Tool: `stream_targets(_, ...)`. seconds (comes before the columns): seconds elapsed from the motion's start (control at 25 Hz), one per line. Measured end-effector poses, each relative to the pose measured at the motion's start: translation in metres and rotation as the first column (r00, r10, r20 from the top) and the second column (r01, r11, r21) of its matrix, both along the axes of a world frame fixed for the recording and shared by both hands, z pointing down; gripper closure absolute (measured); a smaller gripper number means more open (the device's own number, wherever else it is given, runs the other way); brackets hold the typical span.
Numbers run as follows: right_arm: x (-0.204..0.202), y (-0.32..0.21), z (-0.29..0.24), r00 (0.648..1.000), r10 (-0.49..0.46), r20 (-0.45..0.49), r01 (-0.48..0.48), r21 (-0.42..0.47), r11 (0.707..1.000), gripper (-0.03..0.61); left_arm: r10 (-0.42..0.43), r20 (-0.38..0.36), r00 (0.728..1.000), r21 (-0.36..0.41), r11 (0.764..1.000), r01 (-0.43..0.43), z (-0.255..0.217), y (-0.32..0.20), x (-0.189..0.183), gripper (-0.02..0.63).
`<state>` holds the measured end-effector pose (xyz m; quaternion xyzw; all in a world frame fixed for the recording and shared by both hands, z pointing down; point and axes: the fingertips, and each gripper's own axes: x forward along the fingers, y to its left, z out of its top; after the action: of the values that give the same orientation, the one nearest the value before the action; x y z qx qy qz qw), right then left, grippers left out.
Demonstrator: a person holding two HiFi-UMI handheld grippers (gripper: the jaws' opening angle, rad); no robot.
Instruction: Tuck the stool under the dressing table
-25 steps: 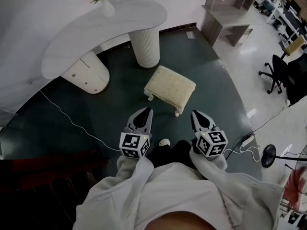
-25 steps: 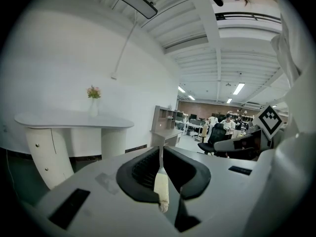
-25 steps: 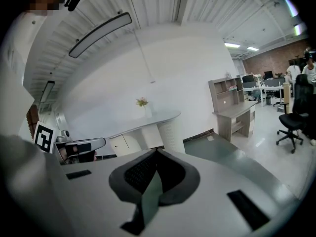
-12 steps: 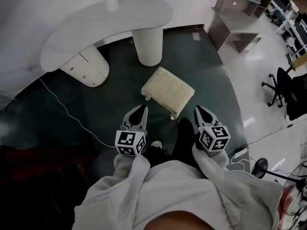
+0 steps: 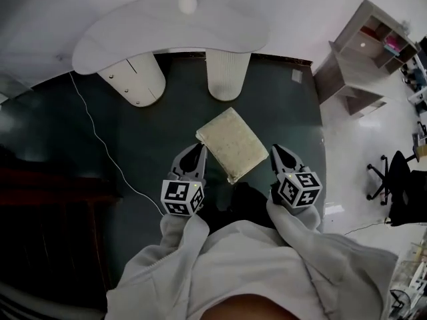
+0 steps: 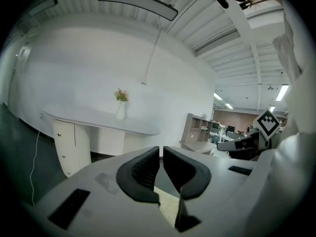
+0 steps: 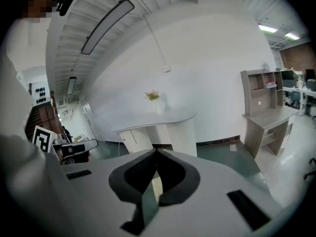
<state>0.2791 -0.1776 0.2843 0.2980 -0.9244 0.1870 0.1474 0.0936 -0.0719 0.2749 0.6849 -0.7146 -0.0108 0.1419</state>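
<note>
The left gripper (image 5: 199, 147) has its fingers drawn almost together, with only a thin slit between the pads, and nothing is held in them. The right gripper (image 5: 277, 149) has its fingers pressed fully together and is also empty. Both are held out in front of the person and tipped slightly downward.

The stool (image 5: 231, 144) stands on the dark floor (image 5: 133, 152) between the two grippers and just ahead of them. In each gripper view its cream cushion shows low, under the fingertips. From above, the left fingertips sit just beside its left corner and the right fingertips just beside its right corner, so neither hand is clearly nearer. No view shows whether either one touches it.

The stool is turned diagonally. Its long axis runs from far-left to near-right, and one corner points back at the person's feet.

Beyond it is the dressing table (image 5: 153, 29). The stool's far corner is near the foot of the ribbed pedestal (image 5: 229, 79), so the stool is not yet under the top. The open bay between the pedestal and the drawer unit (image 5: 137, 79) lies ahead and to the left. The push will probably have to square the stool up and steer it that way.
</note>
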Motion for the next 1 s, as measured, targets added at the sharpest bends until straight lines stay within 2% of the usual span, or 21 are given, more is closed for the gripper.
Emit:
stream_targets(0.24,-0.032,-0.019,0.002,0.98,-0.195,-0.027,0.195,-0.01,0.981,0.531,-0.128,-0.025,0.992,-0.019,0.992,0.127,0.008,-0.003,-0.003,0.581)
stream_targets(0.32,-0.038,-0.021,0.008,0.973,-0.228,-0.03,0.227,-0.03,0.973,0.529,-0.155,-0.046,0.987,-0.037,0.987,0.154,0.014,-0.001,-0.004,0.581)
stream_targets(0.72,-0.037,-0.028,0.044,0.95,-0.304,-0.071,0.295,-0.108,0.949,0.531,-0.261,-0.088,0.961,-0.149,0.958,0.246,0.049,0.025,0.004,0.581)
stream_targets(1.0,-0.016,-0.039,0.082,0.941,-0.309,-0.136,0.288,-0.157,0.945,0.529,-0.249,-0.131,0.96,-0.234,0.948,0.214,0.084,0.016,0.025,0.581)
